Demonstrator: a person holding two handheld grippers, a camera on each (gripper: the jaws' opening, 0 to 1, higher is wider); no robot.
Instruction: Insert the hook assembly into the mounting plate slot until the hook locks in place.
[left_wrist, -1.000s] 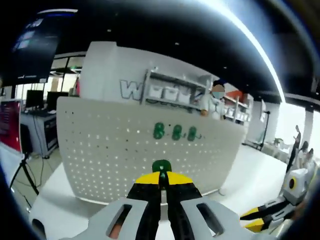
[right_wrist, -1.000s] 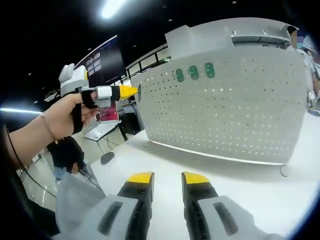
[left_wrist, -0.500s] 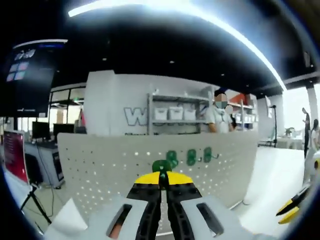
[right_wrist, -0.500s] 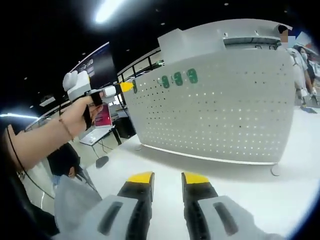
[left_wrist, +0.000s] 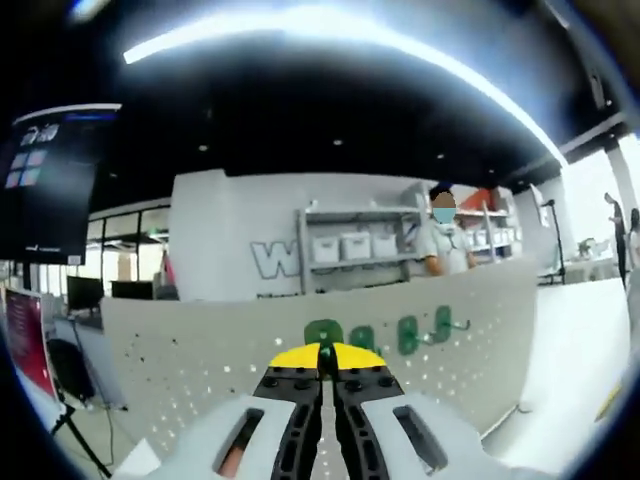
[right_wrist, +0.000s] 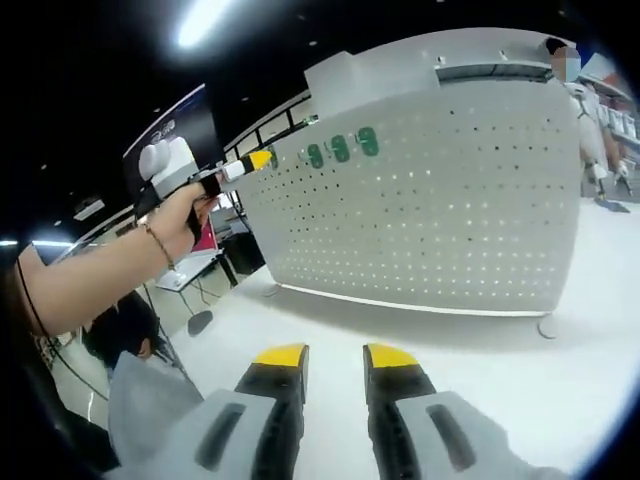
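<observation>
In the left gripper view, the left gripper (left_wrist: 321, 357) rose from the bottom centre with its yellow-tipped jaws pressed together on a green hook (left_wrist: 322, 332), which stood just above the tips and against the upper part of the pegboard (left_wrist: 180, 350). To the right of it along the board's top edge sat more green hooks (left_wrist: 408, 334). The board's top edge ran across the middle of the frame, with shelves (left_wrist: 350, 245) and a person (left_wrist: 442, 235) behind it, and white table (left_wrist: 580, 350) lay open at the right. In the right gripper view, the right gripper (right_wrist: 334, 365) stood at the bottom centre with its jaws spread and nothing between them, over bare white table (right_wrist: 420, 330). The pegboard (right_wrist: 450, 200) filled the upper right, its lower edge resting on the table with open surface in front. In the upper left a hand (right_wrist: 185, 215) held the left gripper (right_wrist: 262, 158) at the board's top left corner, just beside three mounted green hooks (right_wrist: 342, 150).
</observation>
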